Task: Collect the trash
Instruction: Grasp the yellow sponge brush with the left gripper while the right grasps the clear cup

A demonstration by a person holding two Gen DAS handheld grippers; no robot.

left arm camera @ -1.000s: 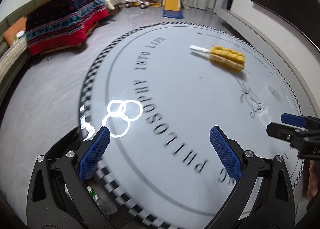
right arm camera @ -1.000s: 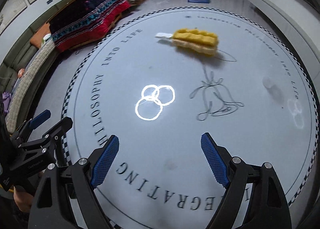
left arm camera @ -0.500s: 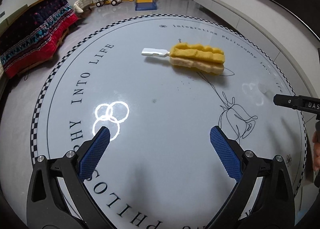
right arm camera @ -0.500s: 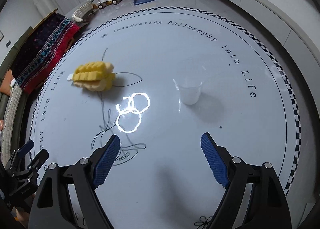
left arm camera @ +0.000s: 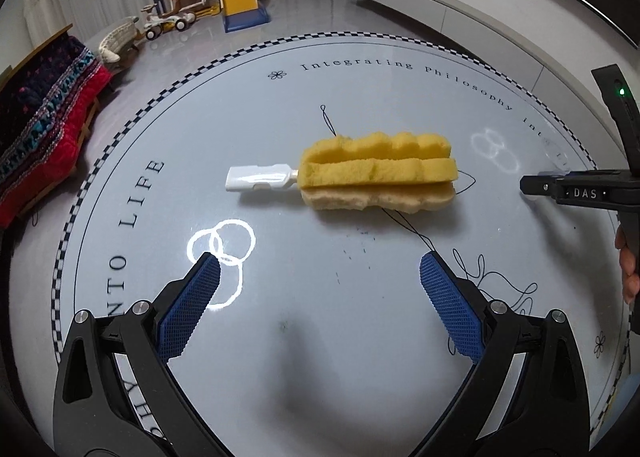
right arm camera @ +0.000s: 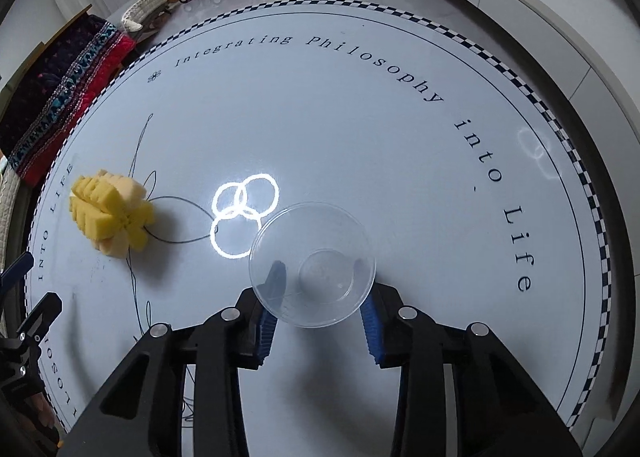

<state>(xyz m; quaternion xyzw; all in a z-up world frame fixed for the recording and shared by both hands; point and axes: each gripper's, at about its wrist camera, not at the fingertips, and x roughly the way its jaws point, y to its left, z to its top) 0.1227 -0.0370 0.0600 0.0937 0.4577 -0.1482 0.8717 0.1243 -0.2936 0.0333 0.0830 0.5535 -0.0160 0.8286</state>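
Holding the clear plastic cup (right arm camera: 313,269) between the two blue pads of my right hand-held gripper (right arm camera: 318,321), I think the first danger is the cup itself: its wall is thin and smooth, so too much pressure may crush it, and too little may let it slip out and roll over the round table (right arm camera: 400,137). The pads seem to touch it low on both sides, but through the transparent wall I cannot tell how firm the hold is. My left hand-held gripper (left arm camera: 320,277) is spread wide and holds nothing; it points at the yellow sponge brush (left arm camera: 376,175) with a white handle (left arm camera: 260,179), which lies flat near the middle of the table, well apart from the fingertips. If I close on the soft foam only, it may squash and turn in the grip. Also the two grippers are near each other over the table, so they could collide.
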